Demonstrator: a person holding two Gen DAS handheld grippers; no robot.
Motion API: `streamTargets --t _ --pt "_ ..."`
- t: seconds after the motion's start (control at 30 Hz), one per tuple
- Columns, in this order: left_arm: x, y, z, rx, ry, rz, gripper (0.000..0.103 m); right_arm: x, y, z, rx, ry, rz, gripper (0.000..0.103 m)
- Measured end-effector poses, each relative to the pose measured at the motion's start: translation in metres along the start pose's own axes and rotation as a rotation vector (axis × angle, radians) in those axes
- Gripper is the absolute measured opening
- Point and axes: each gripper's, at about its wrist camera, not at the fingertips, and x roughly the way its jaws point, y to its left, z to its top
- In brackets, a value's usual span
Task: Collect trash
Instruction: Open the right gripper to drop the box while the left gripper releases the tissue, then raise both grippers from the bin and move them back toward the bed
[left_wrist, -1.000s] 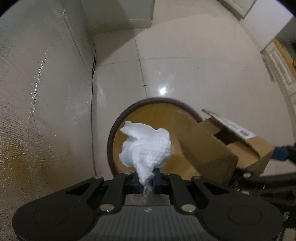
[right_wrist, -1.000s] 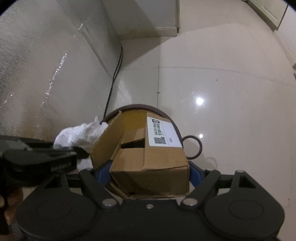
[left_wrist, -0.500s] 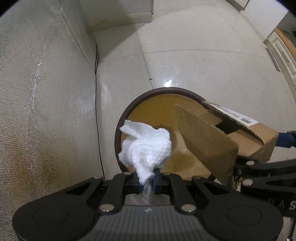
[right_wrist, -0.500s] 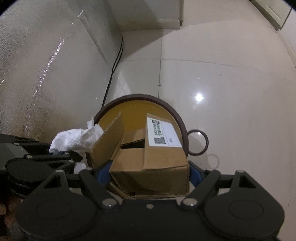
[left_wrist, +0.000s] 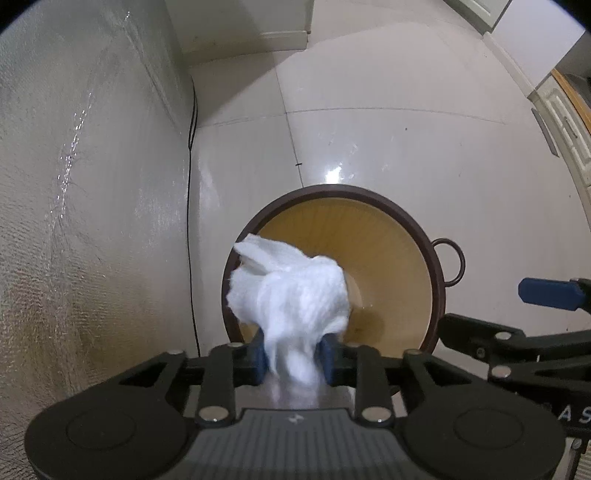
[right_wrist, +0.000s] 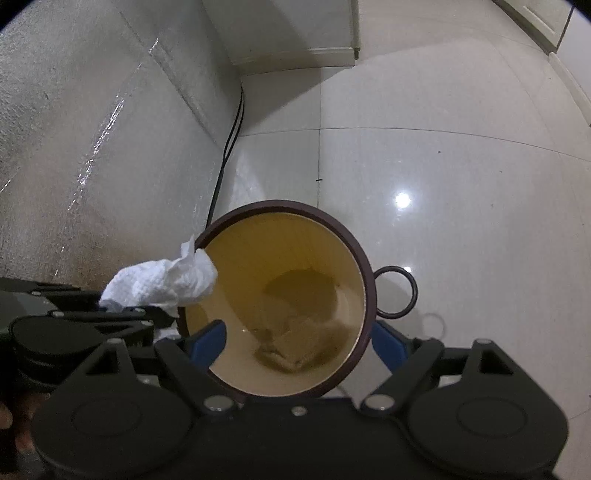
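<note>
My left tongs (left_wrist: 293, 360) have just been opening, crumpled white paper towel (left_wrist: 291, 291) still loosely between them over the round brown-rimmed yellow bin (right_wrist: 364, 273). Right tongs (right_wrist: 299, 341) wide, empty; cardboard box (right_wrist: 295, 347) lies inside.

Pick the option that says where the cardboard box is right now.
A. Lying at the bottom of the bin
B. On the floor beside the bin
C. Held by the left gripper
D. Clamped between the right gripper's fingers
A: in the right wrist view the cardboard box lies blurred at the bottom of the bin, and the right gripper stands open with nothing between its fingers.
</note>
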Motion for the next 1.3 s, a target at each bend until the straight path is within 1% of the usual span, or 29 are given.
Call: streamTargets --t 0.03,0.17,0.23,0.33,0.53,0.6,0.73,0.8,0.87,0.97,1.03,1.07,1.13,1.2,1.3 --pt "0.000 0.000 -0.001 -0.001 0.001 0.004 0.039 -0.001 0.000 -0.001 -0.001 0.002 0.000 0.086" --pt "-0.001 0.001 0.000 -0.009 0.005 0.007 0.049 0.003 0.001 0.002 -0.010 0.009 -0.007 0.086" --pt "-0.002 0.002 0.001 -0.014 0.008 0.010 0.061 0.002 0.002 0.001 -0.021 0.013 -0.019 0.086" --pt "-0.004 0.001 0.000 -0.015 0.001 0.020 0.072 0.005 0.000 0.000 -0.022 0.022 -0.033 0.087" --pt "-0.008 0.002 -0.002 -0.045 0.016 0.021 0.079 0.002 -0.003 -0.001 -0.039 0.013 -0.048 0.088" --pt "-0.009 0.003 -0.001 -0.053 0.015 0.023 0.079 0.001 -0.004 -0.001 -0.046 0.008 -0.049 0.092" --pt "-0.013 0.004 -0.003 -0.067 0.014 0.031 0.081 -0.003 -0.009 -0.001 -0.038 -0.003 -0.049 0.095" --pt "-0.018 0.006 -0.004 -0.078 0.016 0.035 0.083 -0.006 -0.011 -0.001 -0.036 -0.012 -0.047 0.100" --pt "-0.019 0.006 -0.005 -0.092 0.018 0.036 0.084 -0.010 -0.013 -0.001 -0.040 -0.018 -0.046 0.103" --pt "-0.025 0.005 -0.007 -0.103 0.018 0.033 0.086 -0.016 -0.015 -0.003 -0.046 -0.029 -0.047 0.103" --pt "-0.031 0.005 -0.009 -0.110 0.010 0.041 0.092 -0.020 -0.014 -0.005 -0.045 -0.028 -0.044 0.103" --pt "-0.035 0.006 -0.010 -0.115 0.006 0.048 0.093 -0.022 -0.014 -0.005 -0.047 -0.027 -0.046 0.103" --pt "-0.043 0.007 -0.012 -0.126 -0.001 0.052 0.094 -0.027 -0.014 -0.006 -0.050 -0.036 -0.062 0.103" --pt "-0.054 0.009 -0.014 -0.147 -0.005 0.037 0.095 -0.033 -0.015 -0.006 -0.044 -0.036 -0.069 0.103" --pt "-0.070 0.008 -0.017 -0.163 -0.019 0.024 0.096 -0.046 -0.013 -0.006 -0.032 -0.048 -0.052 0.103"
